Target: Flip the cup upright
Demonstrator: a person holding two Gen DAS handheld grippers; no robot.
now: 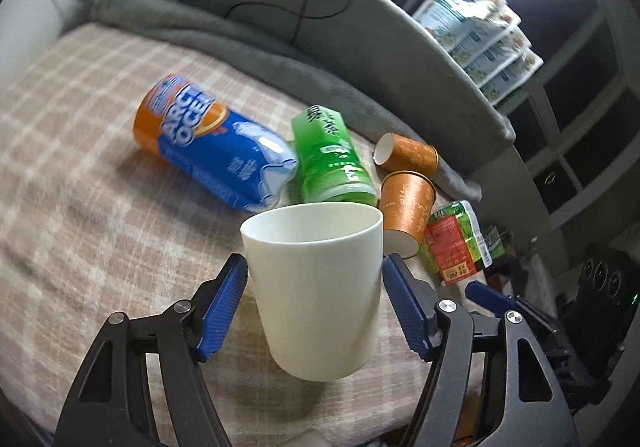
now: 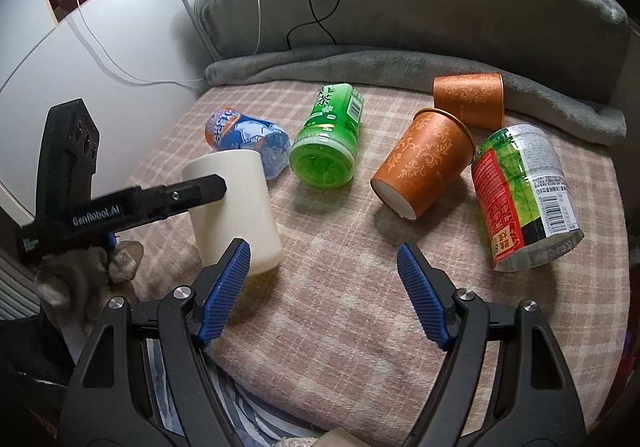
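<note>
- Cream-white plastic, the cup [image 1: 314, 293] fills the middle of the left wrist view, mouth up and leaning a little, its base on or just above the plaid blanket [image 1: 80, 175]; contact there cannot be told.
- Both blue pads of the left gripper [image 1: 315, 271] sit at the cup's sides: the left pad [image 1: 224, 307] touches the wall, and the right pad [image 1: 404, 307] appears pressed to it too, so the tool is clamped on the cup.
- Beyond the cup lie an orange-and-blue can [image 1: 212, 145] and a green can [image 1: 332, 159], both on their sides and touching each other.
- Two orange paper cups [image 1: 406, 207] lie tipped over to the right of the green can, with a green-and-red label wrapper [image 1: 456, 243] just beside them.
- A grey blanket [image 1: 240, 35] is bunched along the far edge.

- From the right wrist view, the right gripper [image 2: 323, 275] has its pads spread wide with only blanket between them; it grips nothing.
- The cup [image 2: 236, 207] stands at the left, mouth up, with the left gripper's black finger [image 2: 160, 203] across its side.
- The orange-and-blue can [image 2: 248, 141] lies just behind the cup, the green can [image 2: 328, 135] near it.
- One orange paper cup [image 2: 424, 163] lies beside the label wrapper [image 2: 520, 195]; another [image 2: 470, 99] lies farther back, by the grey blanket [image 2: 400, 67].
</note>
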